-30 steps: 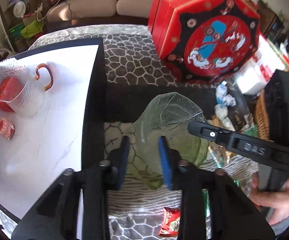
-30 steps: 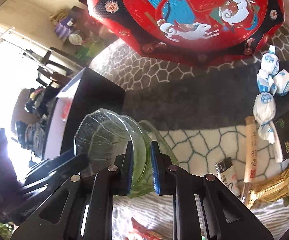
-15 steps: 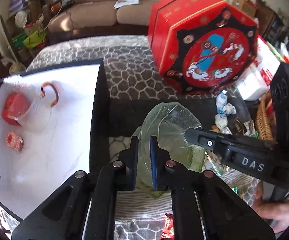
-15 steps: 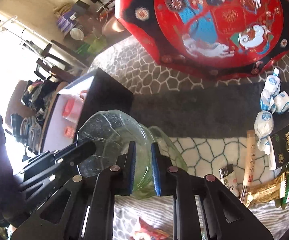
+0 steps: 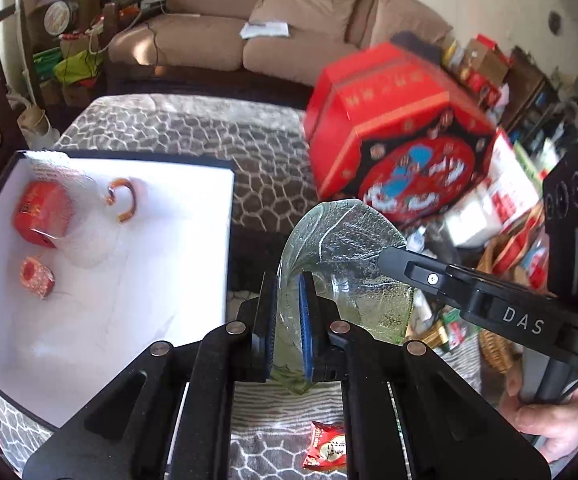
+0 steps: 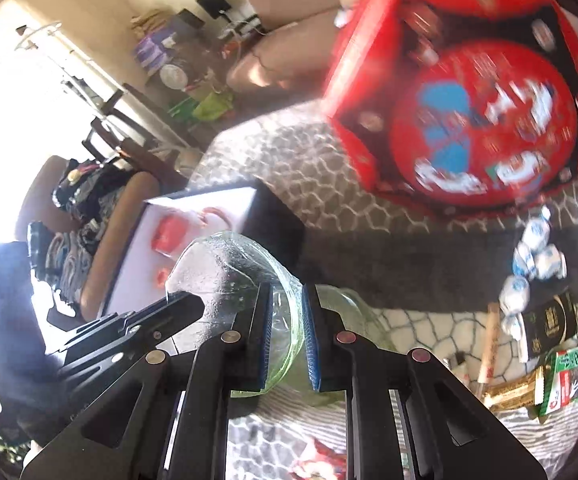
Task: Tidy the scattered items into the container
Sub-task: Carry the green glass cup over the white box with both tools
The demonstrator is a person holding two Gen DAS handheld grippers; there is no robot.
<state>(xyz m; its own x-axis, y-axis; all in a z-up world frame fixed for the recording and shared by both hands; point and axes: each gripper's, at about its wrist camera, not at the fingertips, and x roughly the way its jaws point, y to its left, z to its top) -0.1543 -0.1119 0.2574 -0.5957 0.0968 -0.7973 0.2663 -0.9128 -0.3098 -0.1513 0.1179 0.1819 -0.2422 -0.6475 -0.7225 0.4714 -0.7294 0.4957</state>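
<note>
Above the patterned rug [image 5: 193, 132], pale green, pebbled, leaf-veined glass dish [image 5: 345, 248], both grippers' fingers [image 5: 304, 320] clamped on its rim

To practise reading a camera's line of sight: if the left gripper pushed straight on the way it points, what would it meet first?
The left gripper is already shut on the glass dish, so that leads. Beyond it probably lies the patterned rug, short of the red box; depth is unclear.

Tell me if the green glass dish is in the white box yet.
Not yet. The green glass dish hangs tilted over the rug, clamped between left gripper and right gripper, beside the white box.
</note>
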